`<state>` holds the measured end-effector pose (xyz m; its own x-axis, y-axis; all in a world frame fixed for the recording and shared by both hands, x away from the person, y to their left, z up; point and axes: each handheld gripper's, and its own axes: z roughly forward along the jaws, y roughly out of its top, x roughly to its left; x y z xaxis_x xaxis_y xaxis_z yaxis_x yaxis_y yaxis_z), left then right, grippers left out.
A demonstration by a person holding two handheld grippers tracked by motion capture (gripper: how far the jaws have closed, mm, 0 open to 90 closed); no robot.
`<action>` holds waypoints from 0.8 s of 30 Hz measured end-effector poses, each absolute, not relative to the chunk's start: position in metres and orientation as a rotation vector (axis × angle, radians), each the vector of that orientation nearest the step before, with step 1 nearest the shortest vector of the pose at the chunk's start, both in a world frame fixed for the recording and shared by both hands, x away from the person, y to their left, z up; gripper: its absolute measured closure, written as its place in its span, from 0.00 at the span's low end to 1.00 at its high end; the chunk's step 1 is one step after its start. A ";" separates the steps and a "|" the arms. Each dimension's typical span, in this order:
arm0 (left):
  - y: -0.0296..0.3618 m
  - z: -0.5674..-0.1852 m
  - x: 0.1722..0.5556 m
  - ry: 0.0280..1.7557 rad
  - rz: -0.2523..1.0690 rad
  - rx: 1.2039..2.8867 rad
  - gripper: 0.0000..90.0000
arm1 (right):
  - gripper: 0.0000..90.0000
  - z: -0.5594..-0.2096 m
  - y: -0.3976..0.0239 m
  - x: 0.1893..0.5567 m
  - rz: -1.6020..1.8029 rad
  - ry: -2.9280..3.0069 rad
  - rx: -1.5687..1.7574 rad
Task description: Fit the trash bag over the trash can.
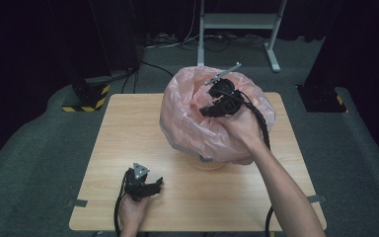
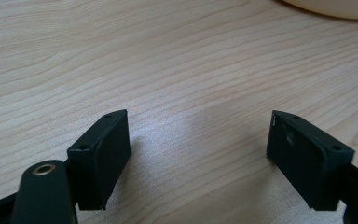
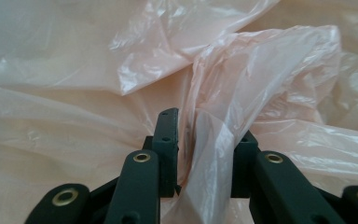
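The right gripper is at the top of the pink bag lining the basket at the table's centre. A fold of bag film stands upright between its part-open jaws, lying against the right one; whether they pinch it cannot be told. The left gripper, well apart at the near edge, is spread wide with nothing in it.

Basket mostly hidden under pink bag.

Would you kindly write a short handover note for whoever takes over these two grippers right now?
Left gripper: open, low over the table near its front edge, holding nothing.
Right gripper: inside the pink bag, jaws partly closed with a fold of film between them; firm grip not certain.
Bag drapes over the beige basket at table centre.
Done: bag set over the basket.
Left: probably seating and smoothing the liner.
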<state>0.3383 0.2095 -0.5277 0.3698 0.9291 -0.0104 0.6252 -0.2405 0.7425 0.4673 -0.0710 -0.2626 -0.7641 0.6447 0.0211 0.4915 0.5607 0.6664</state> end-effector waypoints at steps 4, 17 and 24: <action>0.210 -0.528 0.338 1.340 0.584 1.966 0.24 | 0.83 -0.259 -0.073 0.467 1.009 2.558 0.960; 0.210 -0.528 0.338 1.340 0.583 1.966 0.24 | 0.85 -0.273 -0.053 0.468 0.892 2.627 0.876; 0.210 -0.528 0.338 1.340 0.584 1.966 0.24 | 0.76 -0.263 -0.064 0.466 0.972 2.571 0.929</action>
<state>0.3384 0.2095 -0.5277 0.3702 0.9289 -0.0103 0.6248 -0.2408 0.7427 0.4665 -0.0644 -0.2632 -0.7689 0.6393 0.0007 0.4798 0.5763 0.6616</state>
